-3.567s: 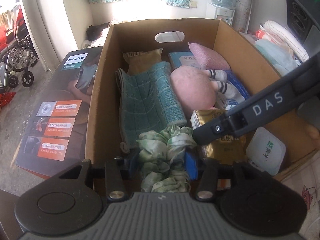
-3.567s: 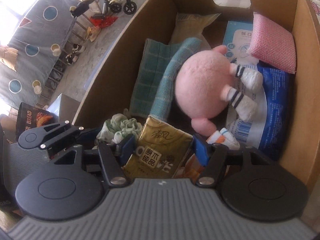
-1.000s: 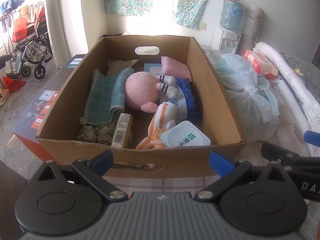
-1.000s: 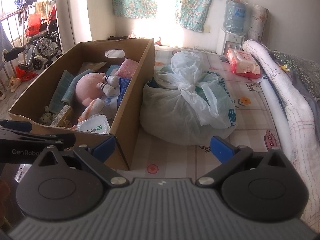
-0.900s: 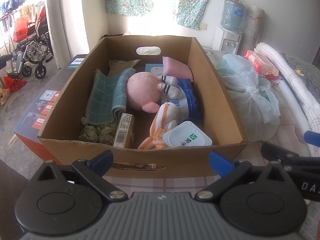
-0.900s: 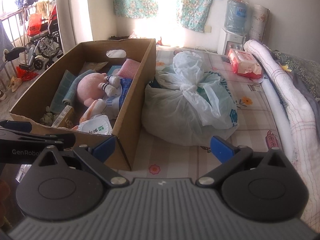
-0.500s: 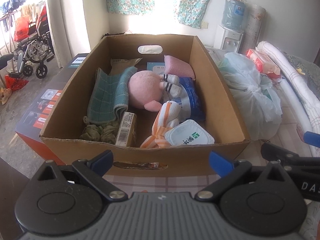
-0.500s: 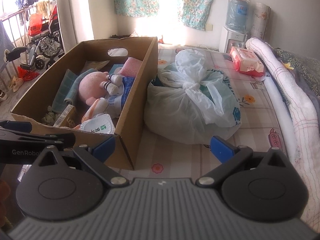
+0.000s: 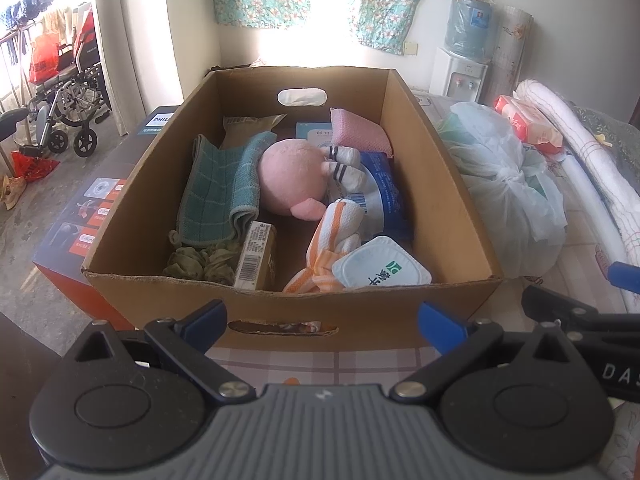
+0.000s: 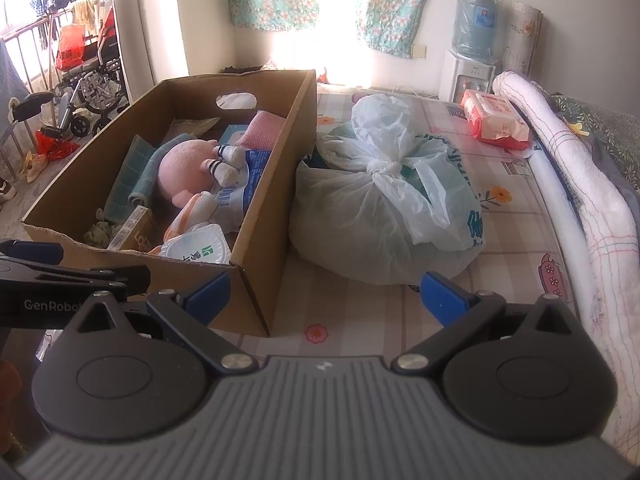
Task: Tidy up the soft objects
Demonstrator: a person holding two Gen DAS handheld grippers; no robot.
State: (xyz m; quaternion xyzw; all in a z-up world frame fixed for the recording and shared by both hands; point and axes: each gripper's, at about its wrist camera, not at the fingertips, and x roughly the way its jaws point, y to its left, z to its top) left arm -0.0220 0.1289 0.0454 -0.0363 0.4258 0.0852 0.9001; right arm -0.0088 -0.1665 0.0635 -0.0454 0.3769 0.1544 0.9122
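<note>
Both tools, left [image 9: 322, 316] and right [image 10: 326, 292], spread wide and empty before the cardboard box [image 9: 452, 216]; reaching low risks snagging its near rim.

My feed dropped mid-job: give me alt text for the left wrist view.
An open cardboard box holds a pink plush toy, a teal towel, a striped cloth and packets. The open, empty left gripper hovers before its near wall; a tied plastic bag lies to the right.

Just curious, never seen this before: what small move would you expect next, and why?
Probably the right hand-held gripper moves toward the tied plastic bag. Both grippers are open and empty, and the bag sits on the mat beside the already packed cardboard box.
</note>
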